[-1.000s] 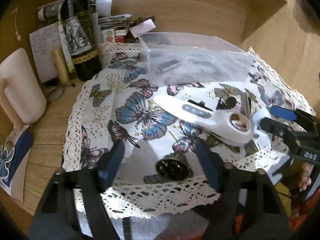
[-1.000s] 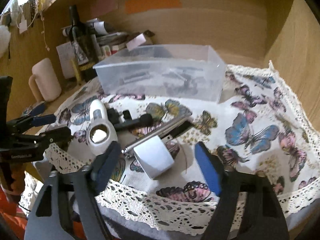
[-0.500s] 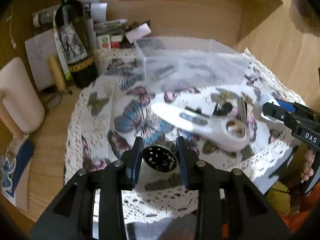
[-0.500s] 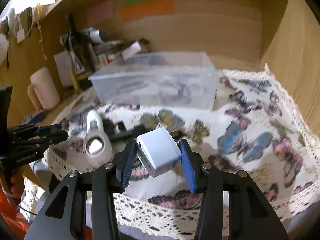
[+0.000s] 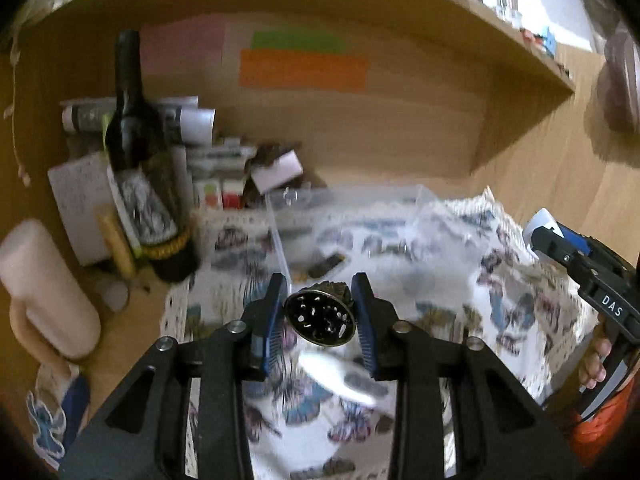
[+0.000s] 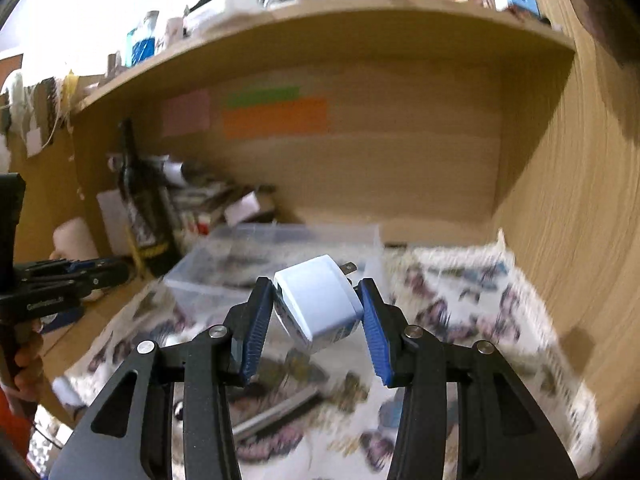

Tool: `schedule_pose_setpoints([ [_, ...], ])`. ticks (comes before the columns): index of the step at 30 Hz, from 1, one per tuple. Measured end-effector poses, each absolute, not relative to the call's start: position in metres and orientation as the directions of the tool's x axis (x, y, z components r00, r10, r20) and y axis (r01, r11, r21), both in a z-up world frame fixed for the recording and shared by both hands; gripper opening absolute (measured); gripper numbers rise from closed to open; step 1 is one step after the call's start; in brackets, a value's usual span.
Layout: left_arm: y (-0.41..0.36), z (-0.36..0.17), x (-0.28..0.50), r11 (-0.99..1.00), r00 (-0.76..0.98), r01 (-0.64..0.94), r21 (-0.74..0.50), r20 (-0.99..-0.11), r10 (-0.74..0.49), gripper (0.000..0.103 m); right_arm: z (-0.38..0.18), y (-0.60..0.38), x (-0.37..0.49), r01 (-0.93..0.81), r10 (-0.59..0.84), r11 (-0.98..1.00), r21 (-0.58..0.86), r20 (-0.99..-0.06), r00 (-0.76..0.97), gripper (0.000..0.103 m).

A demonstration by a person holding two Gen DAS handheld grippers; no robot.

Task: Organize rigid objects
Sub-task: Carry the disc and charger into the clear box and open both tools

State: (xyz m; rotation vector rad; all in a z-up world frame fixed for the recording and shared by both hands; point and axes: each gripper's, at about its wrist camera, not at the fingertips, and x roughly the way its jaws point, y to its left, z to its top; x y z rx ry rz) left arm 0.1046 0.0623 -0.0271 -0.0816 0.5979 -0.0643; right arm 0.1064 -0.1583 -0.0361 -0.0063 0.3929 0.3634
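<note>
Your left gripper (image 5: 319,312): blue pads clamped on a round dark metal grinder part (image 5: 319,319), its perforated face turned toward the camera, held above the cloth in front of the bin.

Your right gripper (image 6: 316,312): pads clamped on a white wall charger (image 6: 318,304), tilted, one metal prong showing at its upper right; held above the cloth, in front of the bin.

Surface: a wooden desk (image 5: 132,344) set in a wooden alcove, covered in its middle by a white butterfly-print tablecloth (image 6: 460,312) with a lace edge.

Clear plastic bin (image 6: 280,248): stands on the cloth toward the back of the desk, with small dark items inside, blurred.

On the cloth near its front edge: a white handheld magnifier (image 5: 340,376), blurred, below the left gripper; a metal rod (image 6: 276,412) among dark items you cannot make out.

Back-left corner of the desk: a dark wine bottle (image 5: 140,160), upright, with rolled papers (image 5: 132,114), small boxes and a notepad behind and beside it. A cream jug (image 5: 44,288) stands near the left edge.

Back wall: pink (image 5: 182,50), green (image 5: 298,42) and orange (image 5: 302,69) paper notes stuck to the panel.

Above: a shelf (image 6: 320,16) crowded with bottles and small objects, blurred.
</note>
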Motion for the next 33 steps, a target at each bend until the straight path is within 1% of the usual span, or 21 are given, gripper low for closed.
schedule_pose_setpoints([
  [6, 0.063, -0.01, 0.134, 0.993, 0.829, 0.042, -0.108, -0.552, -0.096, 0.033, -0.014, -0.156, 0.134, -0.357, 0.354, 0.932, 0.058, -0.34, 0.871, 0.041],
  [11, 0.057, -0.009, 0.161, 0.993, 0.817, 0.063, -0.103, -0.566, -0.11, 0.033, -0.014, -0.145, 0.156, -0.368, 0.357, 0.929, 0.037, -0.353, 0.865, 0.041],
  [16, 0.043, -0.024, 0.193, 0.991, 0.777, 0.097, -0.091, -0.615, -0.133, 0.033, -0.03, -0.137, 0.183, -0.37, 0.346, 0.929, 0.025, -0.419, 0.84, 0.041],
  [26, 0.022, -0.071, 0.247, 0.98, 0.662, 0.167, -0.107, -0.725, -0.192, 0.033, -0.081, -0.125, 0.242, -0.374, 0.308, 0.927, 0.018, -0.604, 0.735, 0.041],
  [28, 0.018, -0.078, 0.254, 0.979, 0.643, 0.181, -0.096, -0.741, -0.192, 0.033, -0.09, -0.122, 0.245, -0.375, 0.297, 0.927, 0.01, -0.628, 0.719, 0.041],
  [33, 0.008, -0.09, 0.264, 0.973, 0.612, 0.217, -0.077, -0.765, -0.198, 0.033, -0.098, -0.115, 0.25, -0.387, 0.292, 0.922, -0.002, -0.654, 0.698, 0.041],
])
